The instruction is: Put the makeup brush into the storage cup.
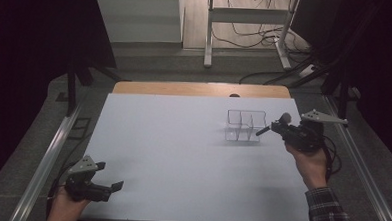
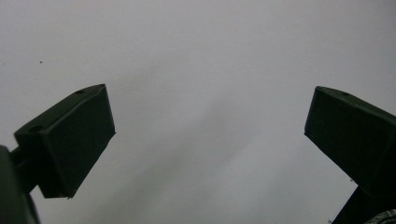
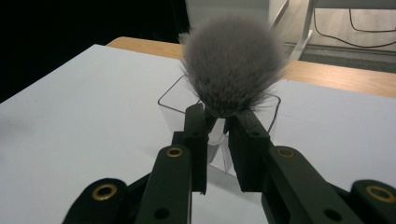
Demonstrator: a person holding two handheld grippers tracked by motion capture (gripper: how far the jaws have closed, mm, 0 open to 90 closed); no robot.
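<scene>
I am seeing a wooden table edge [image 1: 200,89] showing just beyond the white mat [image 1: 172,154], with floor cables [image 1: 247,35] lying farther behind it.

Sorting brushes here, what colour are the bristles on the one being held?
Grey bristles, fluffy and slightly paler at the tips; clearest in the right gripper view.

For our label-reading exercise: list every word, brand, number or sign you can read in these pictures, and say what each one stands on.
None: no readable text anywhere.
The brush in the right gripper, the clear organizer, the white table and the left gripper all look unmarked.
The plate on the right gripper is plain grey.
</scene>
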